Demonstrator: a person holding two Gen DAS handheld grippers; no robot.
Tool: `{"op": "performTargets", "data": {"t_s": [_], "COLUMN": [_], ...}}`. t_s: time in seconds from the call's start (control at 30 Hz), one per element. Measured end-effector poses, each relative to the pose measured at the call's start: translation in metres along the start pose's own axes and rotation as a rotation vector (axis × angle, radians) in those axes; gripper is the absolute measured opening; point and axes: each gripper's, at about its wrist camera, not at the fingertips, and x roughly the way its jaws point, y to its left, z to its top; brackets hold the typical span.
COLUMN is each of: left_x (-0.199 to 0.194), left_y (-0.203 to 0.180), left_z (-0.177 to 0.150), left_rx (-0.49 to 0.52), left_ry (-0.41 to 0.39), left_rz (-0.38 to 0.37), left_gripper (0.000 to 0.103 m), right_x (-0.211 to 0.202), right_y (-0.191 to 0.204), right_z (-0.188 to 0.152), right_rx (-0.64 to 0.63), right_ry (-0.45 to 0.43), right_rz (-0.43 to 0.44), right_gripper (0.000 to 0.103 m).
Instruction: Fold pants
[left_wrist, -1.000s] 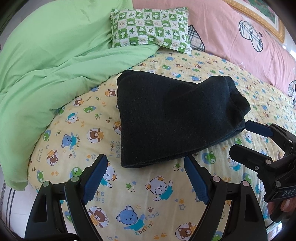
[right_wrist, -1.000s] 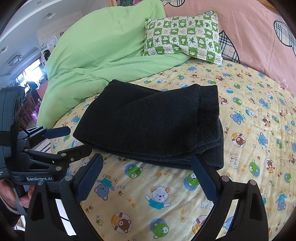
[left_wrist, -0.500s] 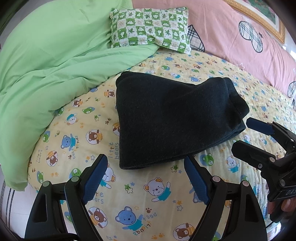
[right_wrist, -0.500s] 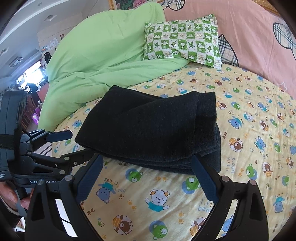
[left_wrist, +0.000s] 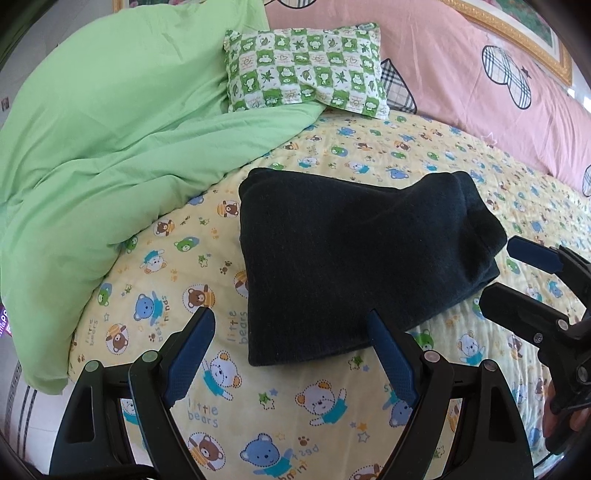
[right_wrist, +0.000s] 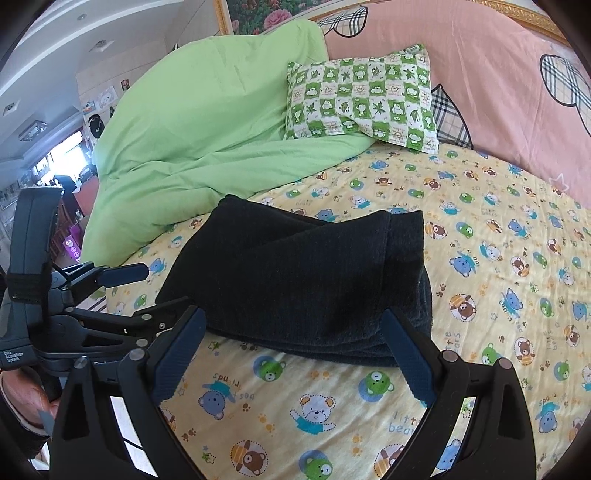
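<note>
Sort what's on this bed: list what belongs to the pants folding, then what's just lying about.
For the job:
folded dark knit pants
open left gripper
open right gripper

Lying about:
light green duvet
green-and-white checked pillow
pink plaid-heart bedding
yellow bear-print sheet

yellow bear-print sheet (left_wrist: 303, 402), green duvet (left_wrist: 110, 155), checked pillow (left_wrist: 306, 72), pink cover (left_wrist: 461, 62) behind.

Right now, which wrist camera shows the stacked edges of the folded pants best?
The right wrist view: the dark pants face it with the layered edge along the near side, between the open right tongs. The left wrist view shows mostly the flat top of the pants and the layers only at the right corner.
</note>
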Motion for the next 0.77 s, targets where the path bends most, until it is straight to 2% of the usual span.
{"op": "performTargets", "data": {"t_s": [0.5,0.77], "left_x": [0.009,0.016], "left_y": [-0.004,0.001], "left_z": [0.011,0.018], "left_rx": [0.001,-0.039], "left_ry": [0.013,0.041], "left_rz": [0.01,0.019], "left_gripper": [0.085,0.085], "right_x": [0.006,0.01], "right_y": [-0.014,-0.014], "right_z": [0.003,0.005], "right_rx": [0.049,0.049], "right_ry": [0.006,0.005], "right_rz": [-0.003,0.006], "right_gripper": [0.096,0.096]}}
